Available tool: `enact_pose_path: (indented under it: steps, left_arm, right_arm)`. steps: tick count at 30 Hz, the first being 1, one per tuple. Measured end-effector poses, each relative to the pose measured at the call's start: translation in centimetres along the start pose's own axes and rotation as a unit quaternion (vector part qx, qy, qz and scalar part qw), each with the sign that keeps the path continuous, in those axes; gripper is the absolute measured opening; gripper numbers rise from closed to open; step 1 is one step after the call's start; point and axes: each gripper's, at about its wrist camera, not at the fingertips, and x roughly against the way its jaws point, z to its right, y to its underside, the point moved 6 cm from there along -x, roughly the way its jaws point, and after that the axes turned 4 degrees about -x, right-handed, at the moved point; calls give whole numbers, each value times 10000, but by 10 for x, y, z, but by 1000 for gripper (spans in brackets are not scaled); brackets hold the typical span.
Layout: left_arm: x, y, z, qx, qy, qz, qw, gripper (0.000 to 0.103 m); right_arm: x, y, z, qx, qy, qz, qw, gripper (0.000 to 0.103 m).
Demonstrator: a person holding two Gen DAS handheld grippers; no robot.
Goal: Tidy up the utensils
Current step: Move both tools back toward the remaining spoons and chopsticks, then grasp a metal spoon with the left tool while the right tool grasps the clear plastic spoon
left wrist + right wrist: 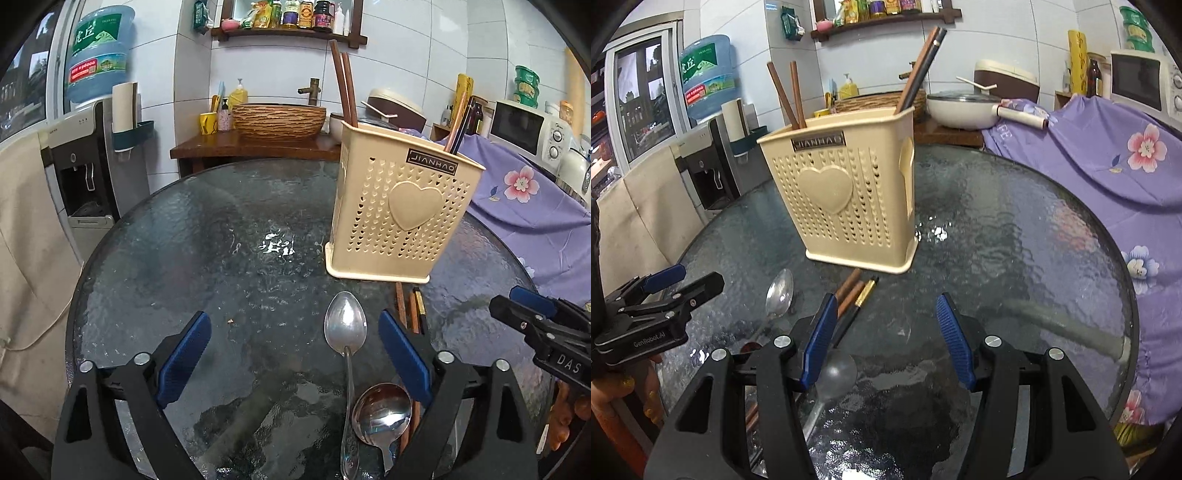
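standing upright toward the far side of the round dark textured-glass table is a beige perforated plastic utensil holder with a raised heart, with two brown wooden chopsticks in one corner and a brown and a dark chopstick in another. on the glass just in front of it lie a long silver metal spoon, a rounder silver soup spoon touching its handle, and several loose brown and black chopsticks. the left gripper hovers with its blue-padded fingers wide, the long spoon's bowl between them, untouched. the right gripper has its fingers partly apart, holding nothing, beside the loose chopsticks.
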Motion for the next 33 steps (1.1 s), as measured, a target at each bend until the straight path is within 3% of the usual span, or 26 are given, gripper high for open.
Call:
enact_pose_path:
  steps: [10,15,20,30,33]
  left_arm:
    - [-12,12,-3,-5,255,-331,9991,47]
    - [-15,16,5,-76,399,-434,9982,38]
    - [-12,23,7,-81,470,-548,9974,37]
    - [-9,29,9,-151,462,-607,9970,37]
    - [-12,31,7,-134,432,-642,9969,37]
  right_arm:
    - [-13,18,7,-127,79,-294,9995,56]
    - [-18,24,-2,-34,16,-441,9990,56]
    - [-16,35,-21,121,-120,-629,9979,56]
    - [-17,59,-40,437,94,-966,9943,56]
    - [-20,64,-40,422,167,-1020,9938,51]
